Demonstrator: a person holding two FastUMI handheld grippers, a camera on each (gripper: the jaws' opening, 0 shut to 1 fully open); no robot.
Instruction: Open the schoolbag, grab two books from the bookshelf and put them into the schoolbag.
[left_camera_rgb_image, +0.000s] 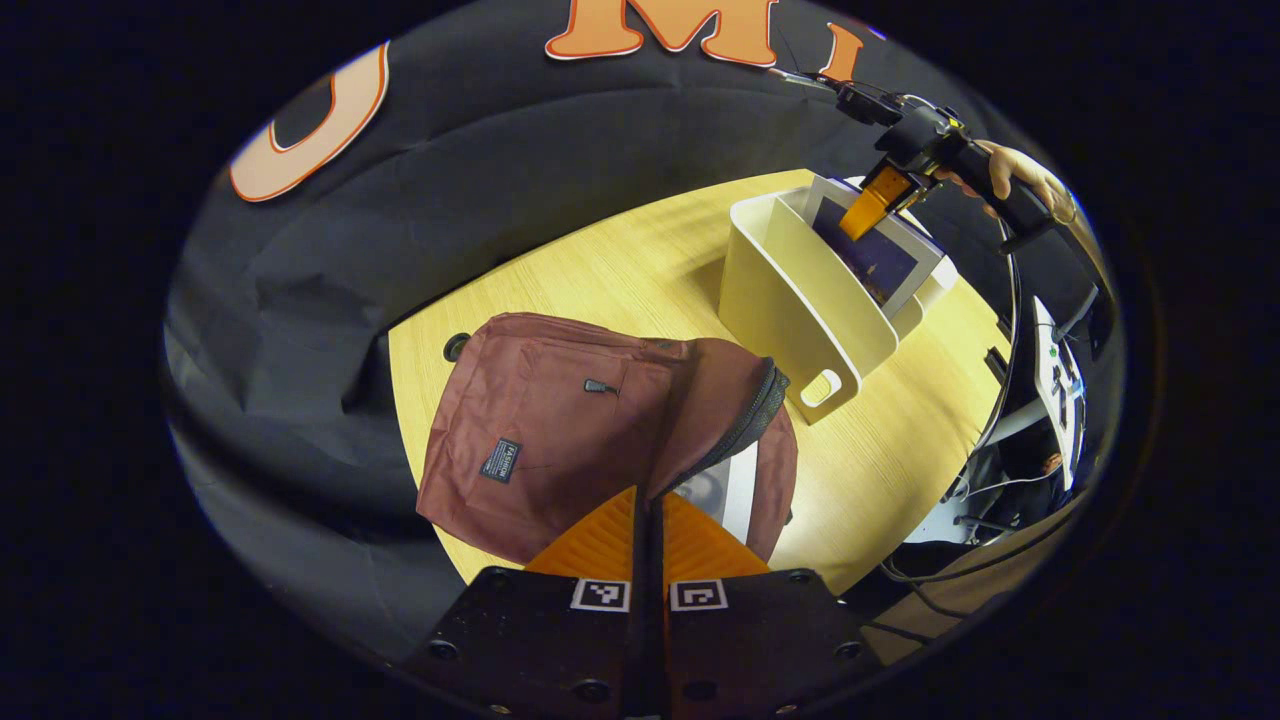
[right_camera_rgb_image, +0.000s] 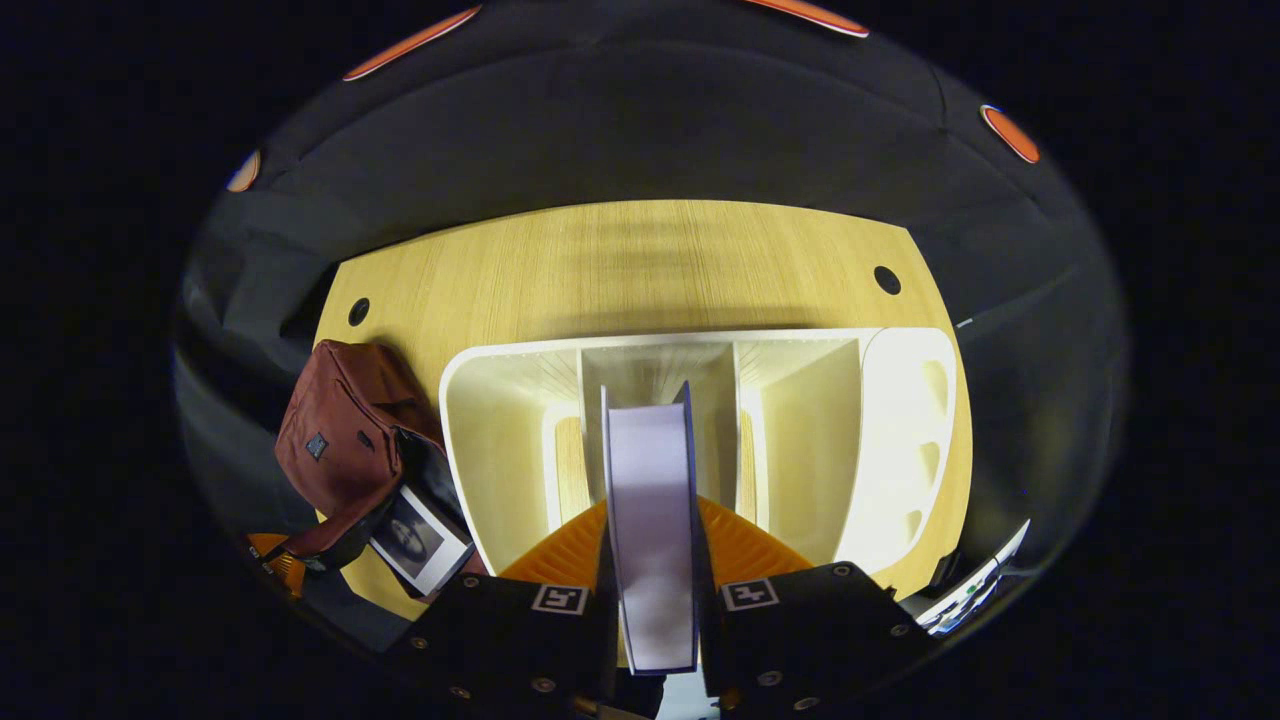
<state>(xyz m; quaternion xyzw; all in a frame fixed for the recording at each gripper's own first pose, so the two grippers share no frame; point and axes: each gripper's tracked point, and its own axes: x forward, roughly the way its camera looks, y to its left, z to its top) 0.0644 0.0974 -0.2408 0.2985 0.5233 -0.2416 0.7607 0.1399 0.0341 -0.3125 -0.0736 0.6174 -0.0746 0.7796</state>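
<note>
Light wooden table (right_camera_rgb_image: 640, 260) against black cloth wall. Maroon schoolbag (left_camera_rgb_image: 560, 420) lying at the left end of table, zipper undone, flap lifted. Inside bag mouth: one book (right_camera_rgb_image: 420, 540) with pale cover and dark picture, partly sticking out. Left gripper (left_camera_rgb_image: 648, 515) closed to a thin slit, pinching the bag's opened edge by the zipper, holding flap up. Cream bookshelf (right_camera_rgb_image: 500, 440) standing to the right of bag, apart from it, split by upright dividers into compartments; handle cutout on its near end in left gripper view. Middle compartment: second book (right_camera_rgb_image: 652, 520) upright, white page edges toward camera, dark cover with light border (left_camera_rgb_image: 880, 262). Right gripper (right_camera_rgb_image: 652, 590) closed on that book, one finger each side, book top between them. Other compartments showing bare inner walls. Hand (left_camera_rgb_image: 1020, 175) on right gripper's handle, above shelf.
</note>
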